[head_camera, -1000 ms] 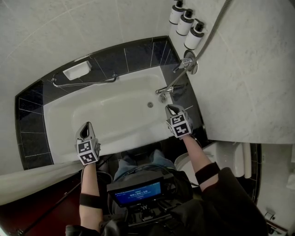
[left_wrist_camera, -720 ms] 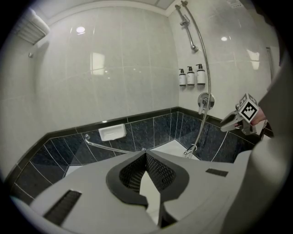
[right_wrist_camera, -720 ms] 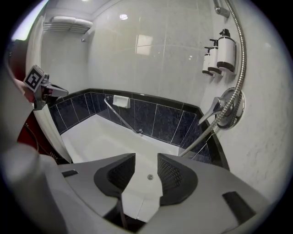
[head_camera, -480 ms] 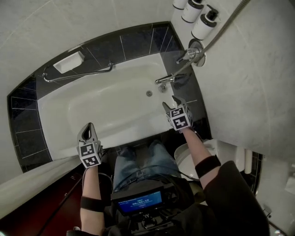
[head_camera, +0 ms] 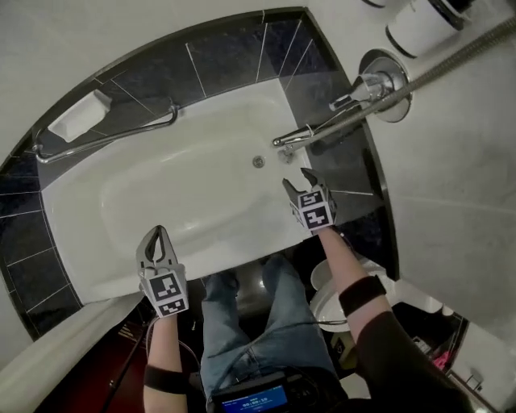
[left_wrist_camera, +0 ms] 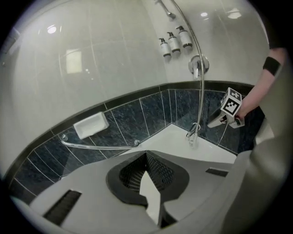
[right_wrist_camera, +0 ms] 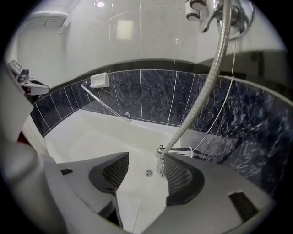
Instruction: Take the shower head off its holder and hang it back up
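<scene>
The metal shower hose [head_camera: 419, 77] runs from the upper right down to the tub spout [head_camera: 284, 143]; in the left gripper view the hose [left_wrist_camera: 198, 55] climbs the wall towards a fitting at the top edge. I cannot make out the shower head itself. My right gripper [head_camera: 296, 179] hangs over the tub's right end just below the spout. Its jaws have just been opening and stand wide apart [right_wrist_camera: 146, 173] with nothing between them. My left gripper [head_camera: 157, 234] is shut and empty over the tub's near rim [left_wrist_camera: 145, 155].
A white bathtub [head_camera: 161, 193] is set in dark tiles. A chrome grab bar [head_camera: 105, 137] and a soap dish [head_camera: 79, 117] are on the far side. The mixer valve [head_camera: 379, 81] and pump bottles [head_camera: 419, 24] are on the right wall. A toilet [head_camera: 326, 294] stands below right.
Both grippers have sunk towards the tub. The right gripper's jaws went from shut to wide apart. The left stayed shut. The view has swung so that the tub fills more of it.
</scene>
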